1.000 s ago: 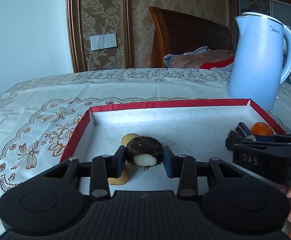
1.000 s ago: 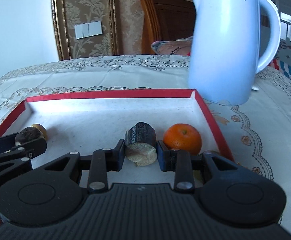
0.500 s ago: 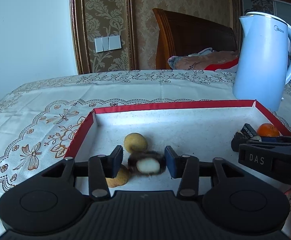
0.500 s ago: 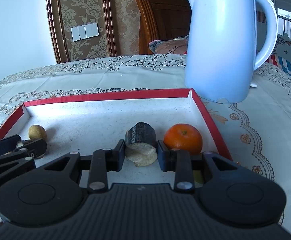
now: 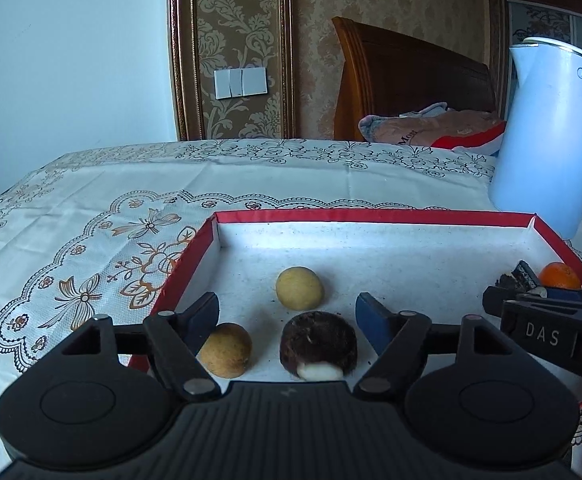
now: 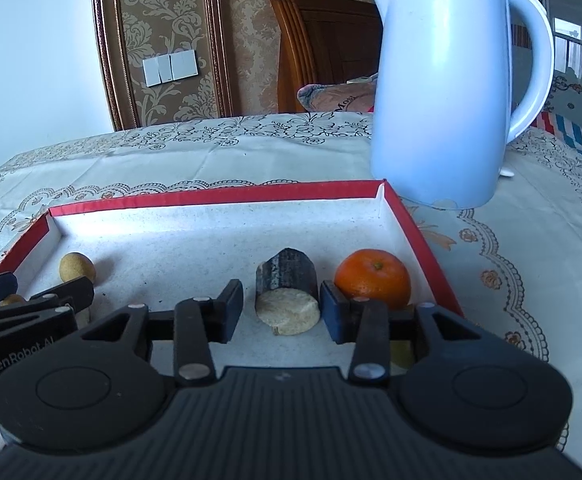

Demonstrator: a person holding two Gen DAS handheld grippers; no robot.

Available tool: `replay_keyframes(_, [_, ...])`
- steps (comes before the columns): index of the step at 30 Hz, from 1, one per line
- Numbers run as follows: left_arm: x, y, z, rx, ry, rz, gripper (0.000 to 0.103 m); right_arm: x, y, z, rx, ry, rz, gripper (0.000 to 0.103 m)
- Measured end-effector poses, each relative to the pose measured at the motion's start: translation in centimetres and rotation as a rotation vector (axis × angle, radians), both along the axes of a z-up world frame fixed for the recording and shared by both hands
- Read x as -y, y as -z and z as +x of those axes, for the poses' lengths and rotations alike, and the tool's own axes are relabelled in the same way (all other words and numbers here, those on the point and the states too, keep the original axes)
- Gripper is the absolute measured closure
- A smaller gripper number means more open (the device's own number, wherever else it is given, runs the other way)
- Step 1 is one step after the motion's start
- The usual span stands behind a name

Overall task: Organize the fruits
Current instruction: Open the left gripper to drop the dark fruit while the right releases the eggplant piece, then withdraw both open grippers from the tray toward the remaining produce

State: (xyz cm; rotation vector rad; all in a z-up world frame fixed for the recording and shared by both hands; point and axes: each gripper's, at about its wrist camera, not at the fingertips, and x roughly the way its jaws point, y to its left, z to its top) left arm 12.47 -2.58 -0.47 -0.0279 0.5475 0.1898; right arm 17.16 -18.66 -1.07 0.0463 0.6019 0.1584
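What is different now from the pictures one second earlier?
The left gripper let go of the dark fruit, which now lies on the tray; its jaws are opening. The right gripper is opening too, a gap showing beside the cane piece. The orange, the two yellow fruits and the kettle stayed put.

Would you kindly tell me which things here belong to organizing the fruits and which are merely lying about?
Part of the job: red-rimmed tray, orange, two round yellow fruits, dark brown peeled fruit, dark cut piece.

Lying about: white kettle, patterned tablecloth, folded cloth.
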Motion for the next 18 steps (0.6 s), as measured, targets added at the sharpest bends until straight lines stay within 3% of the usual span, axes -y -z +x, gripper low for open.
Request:
replay_keyframes(3, [-0.1,0.1,-0.1,0.001,-0.001,0.000,0.025,0.2,0.0,-0.1,-0.006,0.000,0.016,0.063])
replay_keyframes(11, [-0.8,0.1,-0.3,0.002,-0.017,-0.033,0.021,-0.1,-0.3,-1.3,0.040,0.002,-0.003,0.037])
replay_keyframes(18, [-0.8,0.0,-1.2,0.008,0.004,-0.029,0.021,0.4,-0.5,-2.3,0.043,-0.016,0.026,0.027])
